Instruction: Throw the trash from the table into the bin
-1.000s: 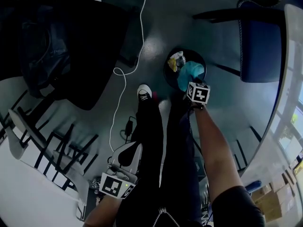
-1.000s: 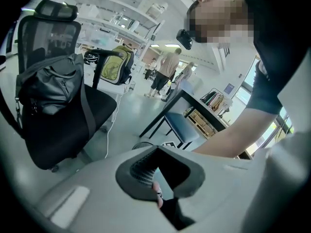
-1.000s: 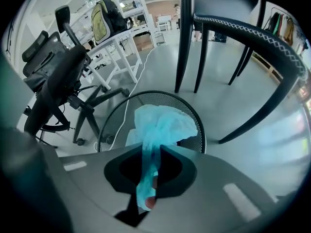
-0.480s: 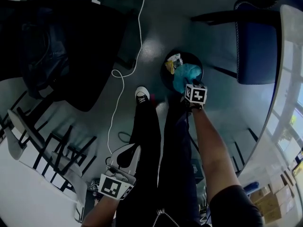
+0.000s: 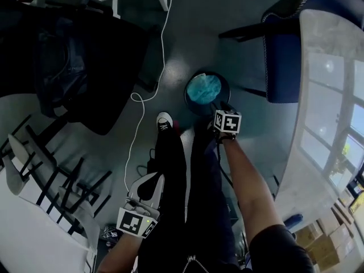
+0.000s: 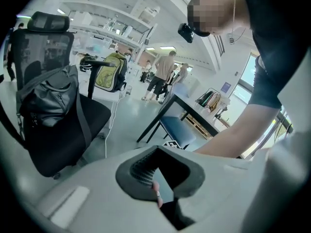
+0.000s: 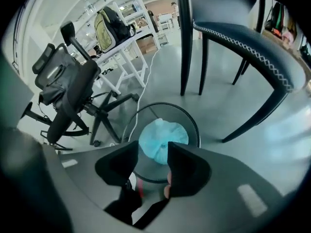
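**One wad of blue trash (image 5: 203, 88) lies in the bin (image 5: 223, 91)**

Grey floor (image 5: 187, 33) fills most of the head view; a pale worktop (image 5: 330, 95) runs down the right edge. A black office chair (image 5: 85, 73) stands at the upper left, with a dark bag (image 6: 48, 101) slumped on its seat; a blue chair (image 5: 284, 56) sits against the worktop's far end, near the bin. The person's legs (image 5: 187, 198), in dark trousers, stand in the middle, one shoe (image 5: 164, 121) just left of the bin. The bin is round and black and stands on the floor between the shoe and the blue chair; the trash covers most of its mouth, well apart from the worktop.

The right tool (image 7: 153, 152) points steeply down above the bin's near rim; its jaws stand partly spread and have just been opening; nothing sits between the pads, and the trash shows through the gap, down in the bin. The left tool (image 6: 163, 166) hangs low at the person's left side, well apart from the bin; its jaws stand apart and hold nothing. A white cable (image 5: 149, 90) trails across the floor from the top, passing left of the bin.
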A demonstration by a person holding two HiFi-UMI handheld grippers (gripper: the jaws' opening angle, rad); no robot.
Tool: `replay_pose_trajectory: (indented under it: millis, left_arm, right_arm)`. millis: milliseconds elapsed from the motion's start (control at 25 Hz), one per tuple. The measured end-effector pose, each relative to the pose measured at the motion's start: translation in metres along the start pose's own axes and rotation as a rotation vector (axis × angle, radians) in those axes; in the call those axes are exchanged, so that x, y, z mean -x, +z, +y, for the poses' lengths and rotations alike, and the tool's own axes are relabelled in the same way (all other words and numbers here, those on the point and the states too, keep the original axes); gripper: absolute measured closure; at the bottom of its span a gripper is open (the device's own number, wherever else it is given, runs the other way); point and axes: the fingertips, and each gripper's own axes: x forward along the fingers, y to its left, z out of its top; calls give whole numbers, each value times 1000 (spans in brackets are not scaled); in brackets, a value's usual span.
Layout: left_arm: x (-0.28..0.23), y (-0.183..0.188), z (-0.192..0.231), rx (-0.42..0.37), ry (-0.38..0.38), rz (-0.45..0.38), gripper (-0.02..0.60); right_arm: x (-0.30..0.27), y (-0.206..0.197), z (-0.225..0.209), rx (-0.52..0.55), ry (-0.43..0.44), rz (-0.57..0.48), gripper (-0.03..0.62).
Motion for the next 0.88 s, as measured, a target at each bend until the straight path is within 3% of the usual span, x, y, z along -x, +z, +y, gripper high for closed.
replay_pose_trajectory:
  millis: [120, 400, 600, 880]
  left_arm:
    - [8, 23, -16, -30, -19, -30, 580]
    - [52, 108, -47, -94, -54, -113, 580]
    - [73, 181, -65, -177, -90, -198, 580]
    - [111, 291, -111, -288, -158, -307, 580]
  right_arm:
    - [37, 3, 26, 36, 63, -2, 422]
    - [170, 24, 110, 48, 209, -59, 422]
    - [288, 84, 153, 36, 285, -182, 430]
    - [448, 154, 201, 66, 344, -394, 503]
